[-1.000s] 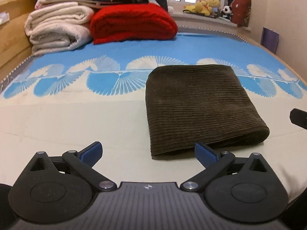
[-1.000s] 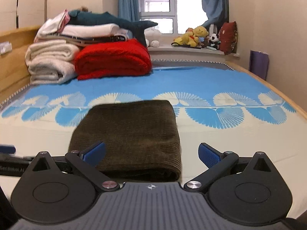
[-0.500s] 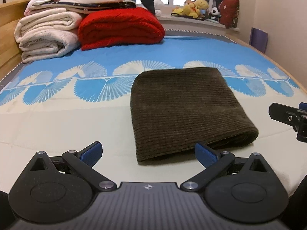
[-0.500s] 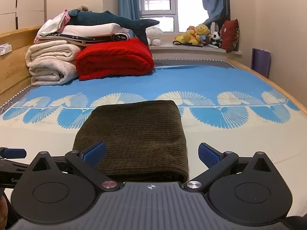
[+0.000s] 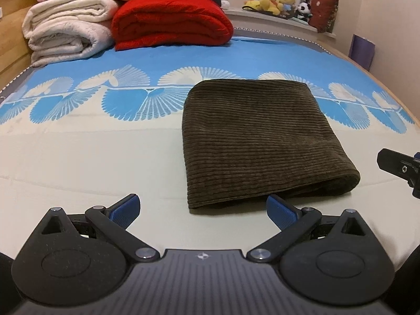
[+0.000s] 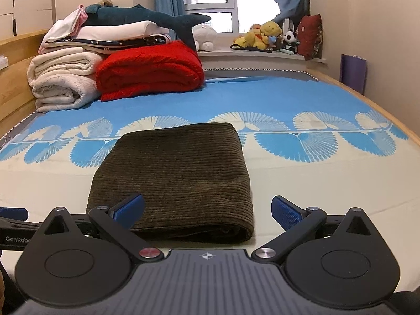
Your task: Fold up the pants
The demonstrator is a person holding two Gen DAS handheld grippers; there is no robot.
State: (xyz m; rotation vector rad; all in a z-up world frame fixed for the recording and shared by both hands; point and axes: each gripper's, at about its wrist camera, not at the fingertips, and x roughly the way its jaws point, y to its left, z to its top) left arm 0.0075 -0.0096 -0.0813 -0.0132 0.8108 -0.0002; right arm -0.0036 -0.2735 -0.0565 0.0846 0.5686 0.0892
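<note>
Pants [image 5: 262, 141]: dark brown corduroy, folded into a compact rectangular bundle, lying flat on the bed [image 5: 78, 157]. The thick rounded fold faces both hand-held grippers.

Left hand-held gripper [image 5: 203, 211]: fingers spread wide, holding nothing. The bundle lies ahead of it and to its right, its near edge just beyond the right blue pad [image 5: 282, 212]; no contact seen.

Right hand-held gripper [image 6: 207, 211]: fingers spread wide, empty. The bundle lies directly ahead and slightly to its left, the near fold just past the left blue pad [image 6: 130, 210]; whether they touch cannot be told.

Further ahead of both, to the left: a folded red blanket [image 6: 149, 69] beside rolled white bedding [image 6: 63, 81], with a plush shark [image 6: 147, 19] on top of the pile.
</note>
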